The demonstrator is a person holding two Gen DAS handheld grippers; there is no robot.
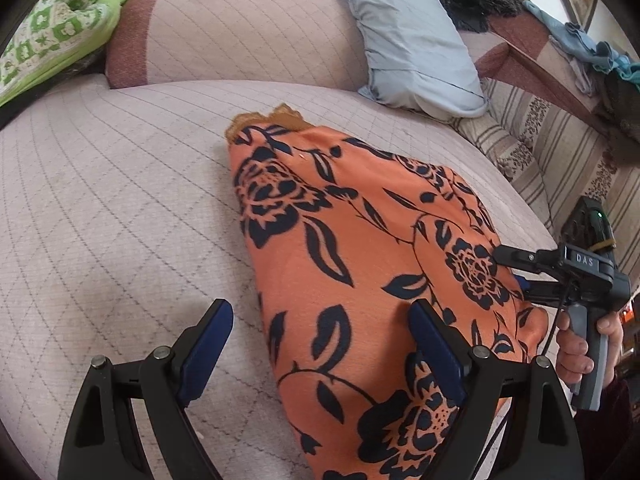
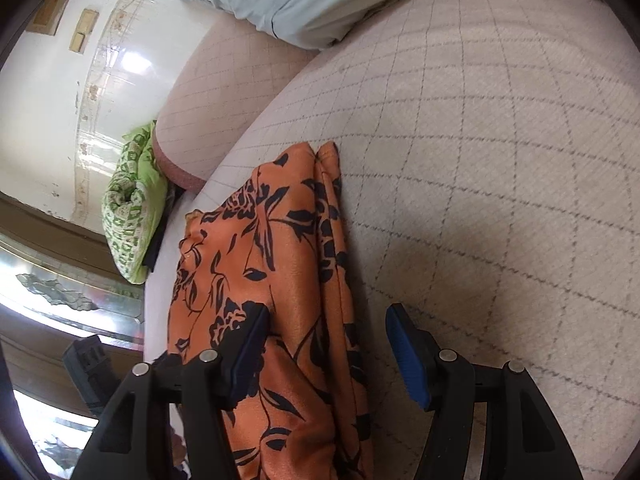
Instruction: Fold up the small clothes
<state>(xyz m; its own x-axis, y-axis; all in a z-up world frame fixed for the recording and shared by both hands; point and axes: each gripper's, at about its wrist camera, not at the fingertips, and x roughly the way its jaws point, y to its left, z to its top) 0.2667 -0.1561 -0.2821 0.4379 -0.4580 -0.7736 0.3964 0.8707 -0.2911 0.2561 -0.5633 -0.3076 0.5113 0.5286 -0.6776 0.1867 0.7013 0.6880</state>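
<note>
a pale quilted sofa seat (image 1: 120, 184) fills the frame, grey pillow (image 1: 408, 40) upper right, green patterned cushion (image 1: 60, 28) upper left, glossy white wall (image 2: 48, 100) behind

The garment (image 1: 360, 264) was orange with dark navy floral print. The bed cover (image 1: 120, 208) was pale pink, grid-quilted. The pillow (image 1: 408, 40) was light grey-blue. The blanket (image 1: 60, 28) was green-and-white patterned.

— Where does the garment (image 1: 360, 280) lie for you?
— On the quilted sofa seat (image 1: 120, 208), between your two grippers: left gripper (image 1: 320, 344) straddles its near-left edge, right gripper (image 2: 326, 352) its right edge. The pillow (image 1: 408, 36) leans behind it.
</note>
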